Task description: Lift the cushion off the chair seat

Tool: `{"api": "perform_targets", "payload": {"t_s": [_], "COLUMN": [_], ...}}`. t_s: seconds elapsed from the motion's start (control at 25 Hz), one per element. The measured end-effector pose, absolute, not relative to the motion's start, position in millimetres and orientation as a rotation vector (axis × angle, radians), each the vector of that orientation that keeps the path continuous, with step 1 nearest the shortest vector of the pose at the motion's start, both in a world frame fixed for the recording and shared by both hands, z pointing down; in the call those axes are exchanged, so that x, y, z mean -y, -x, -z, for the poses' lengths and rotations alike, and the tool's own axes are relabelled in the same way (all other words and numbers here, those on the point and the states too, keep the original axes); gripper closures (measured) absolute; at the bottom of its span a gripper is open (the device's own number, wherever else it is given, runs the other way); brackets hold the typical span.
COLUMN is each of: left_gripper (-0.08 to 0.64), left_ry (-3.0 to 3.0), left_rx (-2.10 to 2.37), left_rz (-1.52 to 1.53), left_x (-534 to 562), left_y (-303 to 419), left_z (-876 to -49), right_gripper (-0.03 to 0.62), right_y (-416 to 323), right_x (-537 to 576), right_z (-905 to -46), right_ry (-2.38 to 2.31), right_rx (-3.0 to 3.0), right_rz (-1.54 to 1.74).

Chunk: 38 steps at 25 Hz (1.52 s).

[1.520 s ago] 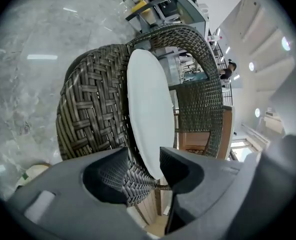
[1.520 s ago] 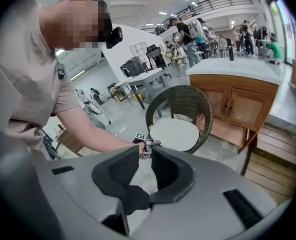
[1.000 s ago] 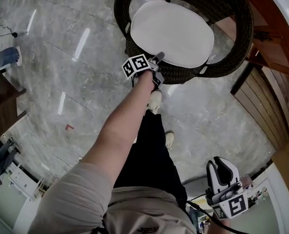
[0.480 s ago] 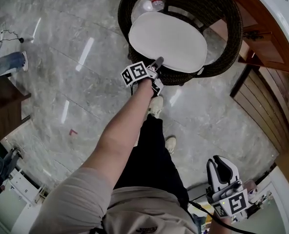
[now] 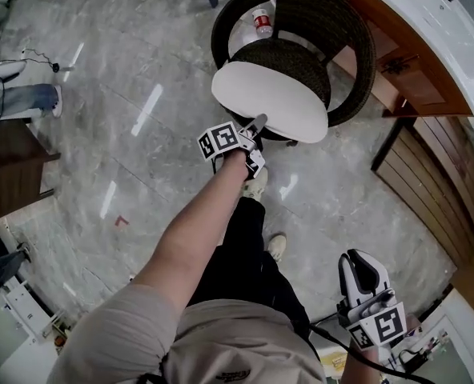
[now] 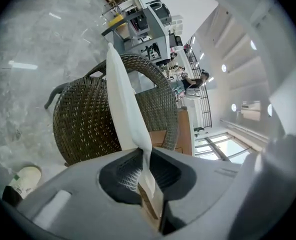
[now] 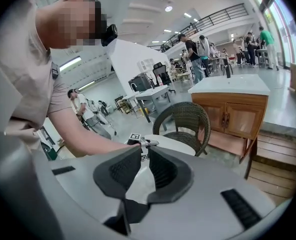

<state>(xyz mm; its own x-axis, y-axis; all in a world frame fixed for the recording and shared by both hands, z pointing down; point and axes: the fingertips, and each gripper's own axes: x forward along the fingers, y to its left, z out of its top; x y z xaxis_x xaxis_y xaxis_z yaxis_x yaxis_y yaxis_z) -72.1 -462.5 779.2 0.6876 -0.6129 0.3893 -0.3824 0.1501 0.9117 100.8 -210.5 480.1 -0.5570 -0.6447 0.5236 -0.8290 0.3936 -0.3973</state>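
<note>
A white oval cushion (image 5: 269,98) hangs tilted above the dark wicker chair (image 5: 345,22), and bare woven seat (image 5: 289,58) shows behind it. My left gripper (image 5: 259,122) grips the cushion's near edge. In the left gripper view the cushion (image 6: 120,99) stands edge-on, its hem pinched between the closing jaws of my left gripper (image 6: 144,156). My right gripper (image 5: 363,266) hangs low by the person's hip, far from the chair. In the right gripper view its jaws (image 7: 140,151) stand slightly apart with nothing between them, and the cushion (image 7: 173,144) shows beyond.
A plastic bottle (image 5: 262,21) lies on the floor behind the chair. A wooden cabinet (image 5: 397,62) with a white top (image 5: 429,14) stands at the right, with slatted wood (image 5: 437,190) below it. A dark table (image 5: 13,166) and another person's legs (image 5: 21,101) are at the left.
My left gripper has risen with the cushion's edge in it. The cushion has come up off the seat, uncovering the woven surface. The right gripper has risen a little.
</note>
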Motion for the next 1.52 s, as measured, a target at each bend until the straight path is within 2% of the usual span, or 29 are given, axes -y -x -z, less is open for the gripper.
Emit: {"api": "perform_targets", "payload": {"t_s": [0.84, 1.0, 1.12, 1.32, 1.52], "left_gripper": [0.515, 0.515, 0.515, 0.515, 0.515], "left_ry": [-1.622, -1.597, -1.587, -1.602, -1.577], "left_rx": [0.840, 0.832, 0.837, 0.863, 0.870], "left_rz": [0.469, 0.535, 0.549, 0.537, 0.549], "left_x": [195.8, 167.9, 152.6, 61.8, 16.5], "left_y": [109.9, 105.5, 105.3, 115.7, 110.9], "left_z": [-492.2, -443.8, -427.5, -405.0, -397.6], "right_gripper": [0.546, 0.551, 0.557, 0.577, 0.578], "right_y": [-117.5, -128.0, -135.1, -134.1, -134.2], "right_x": [49.4, 54.6, 63.3, 4.1, -18.5], "right_z": [-349.7, -328.4, -325.0, -310.0, -306.8], "right_ry": [-1.301, -1.283, -1.272, -1.262, -1.226], "right_rx": [2.625, 2.659, 2.680, 2.714, 2.739], "right_rz": [-0.479, -0.436, -0.421, -0.353, -0.335]}}
